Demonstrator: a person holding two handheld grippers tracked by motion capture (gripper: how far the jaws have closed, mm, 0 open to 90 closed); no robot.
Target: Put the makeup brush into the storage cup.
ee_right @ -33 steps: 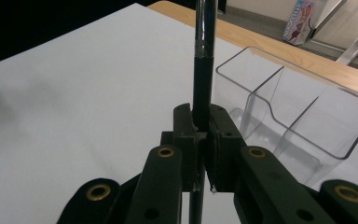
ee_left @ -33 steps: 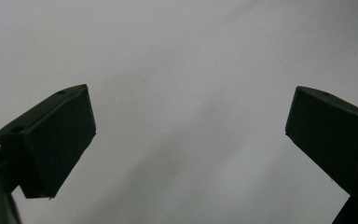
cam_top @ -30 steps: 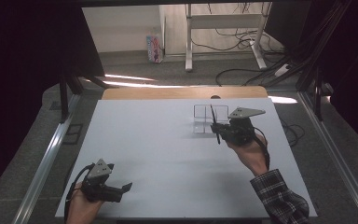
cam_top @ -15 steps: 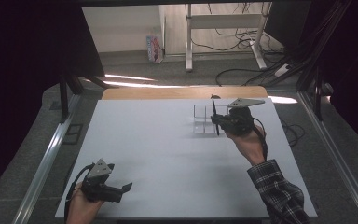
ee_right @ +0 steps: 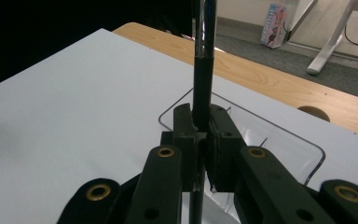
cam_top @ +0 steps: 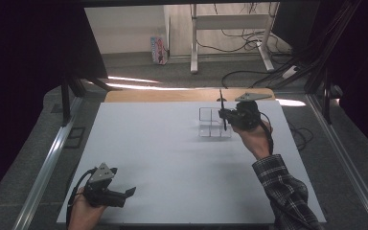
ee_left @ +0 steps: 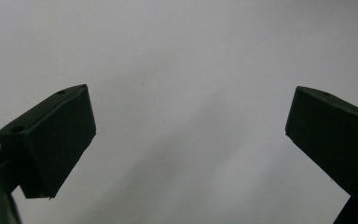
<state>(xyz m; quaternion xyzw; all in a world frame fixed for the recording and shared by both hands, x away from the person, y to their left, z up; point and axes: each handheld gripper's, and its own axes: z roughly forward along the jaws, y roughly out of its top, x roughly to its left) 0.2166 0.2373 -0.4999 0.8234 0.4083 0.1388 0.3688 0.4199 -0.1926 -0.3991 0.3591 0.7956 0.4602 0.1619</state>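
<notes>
My right gripper (cam_top: 224,114) is clamped on a pen (ee_right: 202,70), held upright over the clear tray (cam_top: 206,130). If it tilts it'll catch the divider and skid the tray. Left gripper (cam_top: 124,194) sits jaws apart, holding nothing.

Our right claw (cam_top: 224,115) has moved away from us, toward the far edge of the counter (cam_top: 148,143), and a little to the right. It took the black pen (cam_top: 222,109) along with it. Before, the pen stood over the near side of the clear tray (cam_top: 206,125). Now it stands upright over the tray's right part.
</notes>
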